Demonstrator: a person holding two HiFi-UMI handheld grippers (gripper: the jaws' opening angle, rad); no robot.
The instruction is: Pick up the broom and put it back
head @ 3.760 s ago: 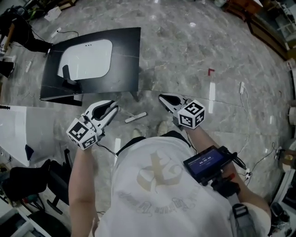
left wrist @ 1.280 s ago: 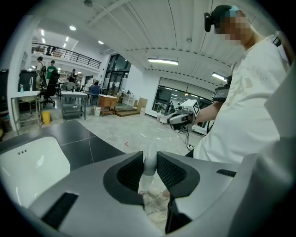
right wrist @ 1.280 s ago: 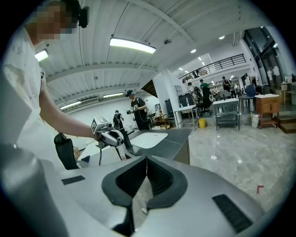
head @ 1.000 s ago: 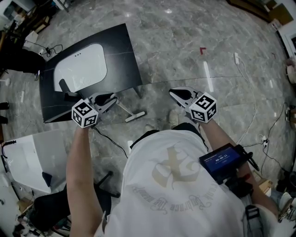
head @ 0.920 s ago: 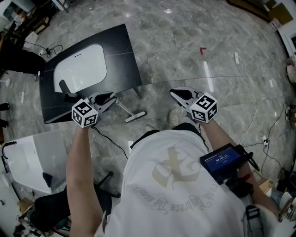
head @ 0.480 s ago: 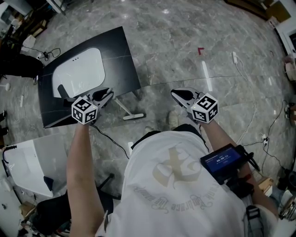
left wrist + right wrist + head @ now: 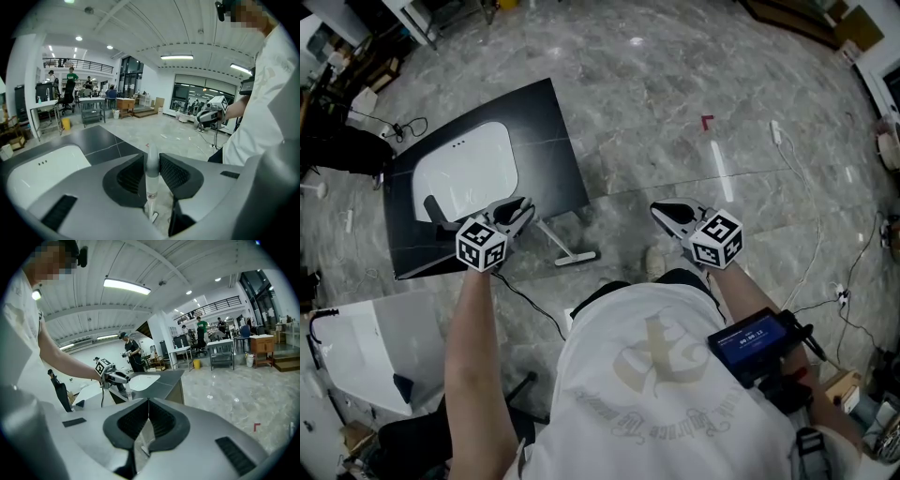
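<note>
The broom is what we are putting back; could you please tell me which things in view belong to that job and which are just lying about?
Job: slim white long-handled broom; left gripper, jaws just now opening slightly, pads touching the handle between them.
Lying about: black table with white inset panel; small red floor mark; white cable block; right gripper, jaws together, empty.

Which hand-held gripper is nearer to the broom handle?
Left. The broom handle stands between the jaws of the left hand-held gripper, which have just been opening; the right hand-held gripper is apart, off to its right.
</note>
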